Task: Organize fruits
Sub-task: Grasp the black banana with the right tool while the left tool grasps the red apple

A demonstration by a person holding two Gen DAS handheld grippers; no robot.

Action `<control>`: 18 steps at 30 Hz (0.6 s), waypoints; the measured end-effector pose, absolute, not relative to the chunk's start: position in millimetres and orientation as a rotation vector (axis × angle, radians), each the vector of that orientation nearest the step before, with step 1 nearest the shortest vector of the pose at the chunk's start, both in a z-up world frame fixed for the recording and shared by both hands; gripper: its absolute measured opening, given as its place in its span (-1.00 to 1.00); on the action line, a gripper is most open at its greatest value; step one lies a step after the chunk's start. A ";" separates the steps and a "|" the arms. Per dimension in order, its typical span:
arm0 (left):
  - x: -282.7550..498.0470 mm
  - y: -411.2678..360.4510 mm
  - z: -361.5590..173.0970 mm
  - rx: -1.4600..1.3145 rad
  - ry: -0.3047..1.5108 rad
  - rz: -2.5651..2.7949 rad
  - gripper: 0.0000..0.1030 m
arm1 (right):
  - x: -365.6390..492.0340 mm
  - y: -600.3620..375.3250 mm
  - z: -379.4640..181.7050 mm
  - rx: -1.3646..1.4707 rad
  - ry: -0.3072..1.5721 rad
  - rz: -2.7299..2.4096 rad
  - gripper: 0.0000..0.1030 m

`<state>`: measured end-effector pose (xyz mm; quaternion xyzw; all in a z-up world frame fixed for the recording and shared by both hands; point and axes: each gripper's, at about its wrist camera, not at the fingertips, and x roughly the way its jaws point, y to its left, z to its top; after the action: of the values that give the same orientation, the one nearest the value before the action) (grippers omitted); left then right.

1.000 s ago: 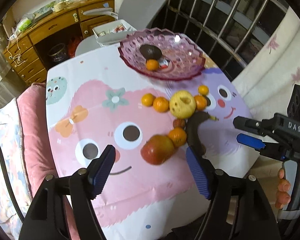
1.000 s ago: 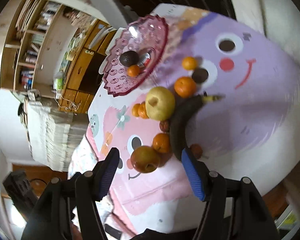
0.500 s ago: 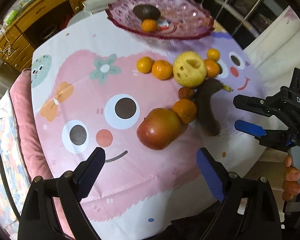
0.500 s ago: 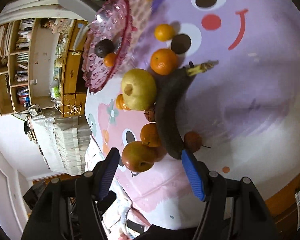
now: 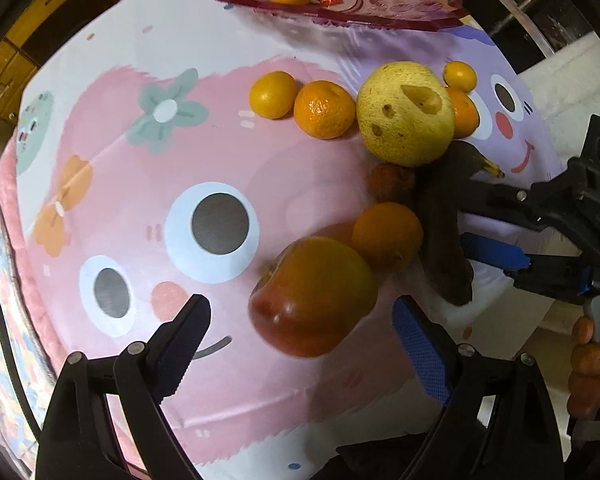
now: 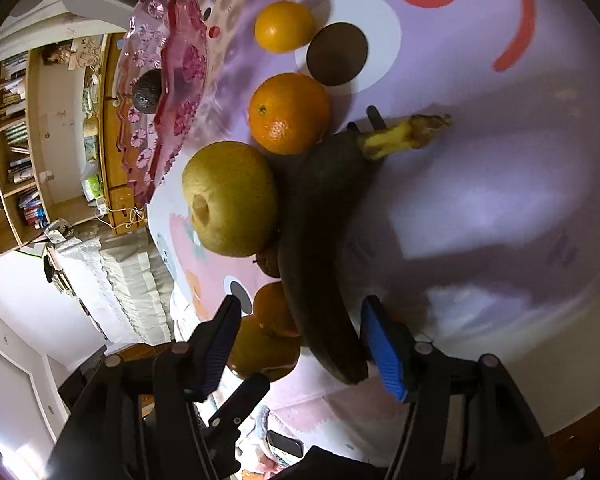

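Now left tool [image 5: 300,344] gapes around apple [image 5: 314,296]; right tool [image 6: 300,344], closing, straddles banana [image 6: 320,240].

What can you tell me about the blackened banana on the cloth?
The long, curved, almost fully blackened banana keeps a yellow stem with a dry brown tip. It lies flat on the cartoon-face tablecloth, pressed against the yellow pear and a round orange. Its blunt end sits between the closing right claw's fingers, not yet gripped.

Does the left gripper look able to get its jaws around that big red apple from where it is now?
Probably yes. The left gripper stands wide open with the red apple lying just ahead between its fingers, neither pad touching it. Only the orange leaning against the apple's far side crowds it.
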<state>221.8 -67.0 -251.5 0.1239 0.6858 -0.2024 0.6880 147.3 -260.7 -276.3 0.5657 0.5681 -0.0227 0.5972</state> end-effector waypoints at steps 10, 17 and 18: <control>232.9 -62.8 -271.0 0.214 1.584 -0.457 0.78 | 169.2 -250.1 -293.7 1.270 1.413 -0.038 -0.10; 240.5 -56.7 -285.9 0.111 1.643 -0.486 0.41 | 176.2 -246.0 -290.3 1.238 1.436 -0.052 -0.33; 239.9 -56.3 -287.0 0.099 1.646 -0.486 0.39 | 175.0 -246.7 -291.0 1.241 1.442 -0.061 -0.37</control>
<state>239.9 -56.3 -287.0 0.0434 0.7252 -0.2140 0.6530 175.0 -246.7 -291.0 0.5310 0.6170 -0.0260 0.5802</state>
